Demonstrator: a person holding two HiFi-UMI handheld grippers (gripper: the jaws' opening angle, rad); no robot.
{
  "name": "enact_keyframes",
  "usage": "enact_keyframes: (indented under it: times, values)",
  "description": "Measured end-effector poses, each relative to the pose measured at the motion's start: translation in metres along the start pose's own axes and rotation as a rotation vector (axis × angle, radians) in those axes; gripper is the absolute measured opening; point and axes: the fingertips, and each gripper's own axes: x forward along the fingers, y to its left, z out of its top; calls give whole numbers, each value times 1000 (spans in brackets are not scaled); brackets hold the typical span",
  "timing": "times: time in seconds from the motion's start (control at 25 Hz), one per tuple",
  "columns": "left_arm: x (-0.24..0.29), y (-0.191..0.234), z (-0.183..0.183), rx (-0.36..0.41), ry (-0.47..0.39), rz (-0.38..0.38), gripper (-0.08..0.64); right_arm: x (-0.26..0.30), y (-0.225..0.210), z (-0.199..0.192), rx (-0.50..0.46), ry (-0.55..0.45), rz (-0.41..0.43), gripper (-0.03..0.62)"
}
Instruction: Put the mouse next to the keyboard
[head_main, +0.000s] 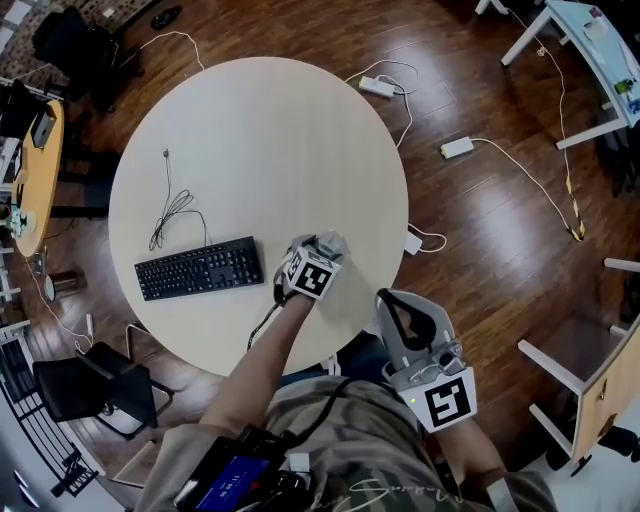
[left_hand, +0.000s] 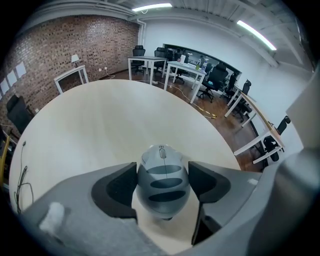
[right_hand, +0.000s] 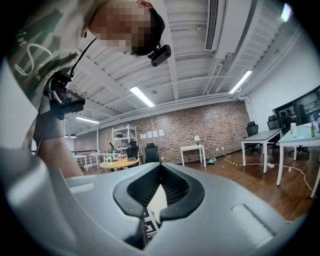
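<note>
Left tongs are clenched on the grey mouse, at the bench's near edge. In the head view the marker cube hides the mouse. Right tongs are pressed together and empty, off the bench at 4 o'clock. The keyboard lies just beside the left tongs at 9 o'clock, with a black cable at its 12.

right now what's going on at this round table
A person works with a handheld gripper in each hand. The left gripper has its jaws closed on the sides of a grey mouse, low over the round table, just past the right end of the black keyboard. The right gripper is held off the table near the person's body, jaws together and empty. The mouse is not yet released.
</note>
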Motion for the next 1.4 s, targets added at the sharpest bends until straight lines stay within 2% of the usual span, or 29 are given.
enact_keyframes:
  times: [0.4,0.72,0.84,1.0,1.16,1.24,1.4]
  values:
    - [4,3,15,14,-32,3,336,-3,-5,-3,12,3,-26,6]
    - [-7,-4,12,-1,-89,-4,333,-10,1,2,1,7,-21,6]
    - [-22,-9,17,1,-139,1,331,-14,4,3,0,8,-14,6]
    - [-54,-15,29,-9,-246,1,331,-14,16,9,-7,1,13,6]
    - [-114,-8,39,-42,-382,22,330,-9,37,18,-40,-11,48,6]
    - [-152,0,42,-68,-491,39,330,-4,48,23,-83,-25,75,6]
    - [-243,10,35,-118,-762,59,328,9,76,33,-116,-39,127,6]
